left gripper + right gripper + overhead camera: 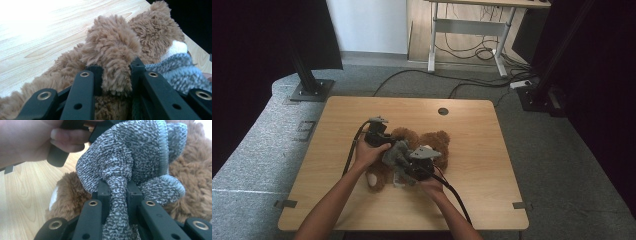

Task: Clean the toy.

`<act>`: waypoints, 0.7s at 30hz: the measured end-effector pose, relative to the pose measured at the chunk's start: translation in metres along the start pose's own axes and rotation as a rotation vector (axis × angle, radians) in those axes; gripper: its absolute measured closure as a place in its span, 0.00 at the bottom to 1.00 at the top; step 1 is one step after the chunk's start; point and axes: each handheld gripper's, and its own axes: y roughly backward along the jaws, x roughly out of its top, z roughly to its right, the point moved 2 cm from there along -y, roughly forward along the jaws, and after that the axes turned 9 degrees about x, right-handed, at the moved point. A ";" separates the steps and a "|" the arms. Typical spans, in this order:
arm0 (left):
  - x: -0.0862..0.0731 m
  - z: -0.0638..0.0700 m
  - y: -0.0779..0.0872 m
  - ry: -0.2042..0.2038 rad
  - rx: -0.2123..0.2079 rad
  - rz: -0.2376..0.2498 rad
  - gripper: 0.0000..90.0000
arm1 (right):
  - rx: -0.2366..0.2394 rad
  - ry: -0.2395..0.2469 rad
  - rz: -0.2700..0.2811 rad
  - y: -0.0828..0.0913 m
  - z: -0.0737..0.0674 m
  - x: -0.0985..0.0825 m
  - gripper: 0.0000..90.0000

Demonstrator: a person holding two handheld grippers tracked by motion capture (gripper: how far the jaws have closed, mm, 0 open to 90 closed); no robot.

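Teddy bear (412,150) of shaggy brown plush lies near the middle of the pale wood-grain surface (337,200), with a grey marled knit garment (395,154) bunched over its body. Nearest the person, the right forearm angles in from the bottom edge, and the right tool (408,167) sits low beside the bear, its black jaws clenched on a twisted fold of the ribbed-edged knit (117,195). The left forearm reaches further up the surface, hand wrapped round the left tool (384,142), which points toward the right one; its jaws are clenched on a thick fuzzy limb of the bear (115,70). Beyond, the bear's rounded head (155,32) with its cream muzzle (178,47) rests on the wood.
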 end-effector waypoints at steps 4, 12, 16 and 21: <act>0.000 0.001 0.000 -0.002 0.005 0.000 0.79 | 0.008 0.030 -0.066 0.005 -0.004 -0.013 0.87; 0.000 0.002 0.000 -0.004 0.008 -0.001 0.79 | -0.021 0.000 -0.092 0.033 0.004 -0.036 0.87; 0.000 0.002 0.000 -0.005 0.007 -0.004 0.79 | 0.025 0.044 -0.064 0.026 -0.012 -0.018 0.87; 0.000 0.003 0.001 -0.006 0.008 -0.010 0.79 | 0.060 0.094 -0.085 -0.001 -0.031 -0.006 0.87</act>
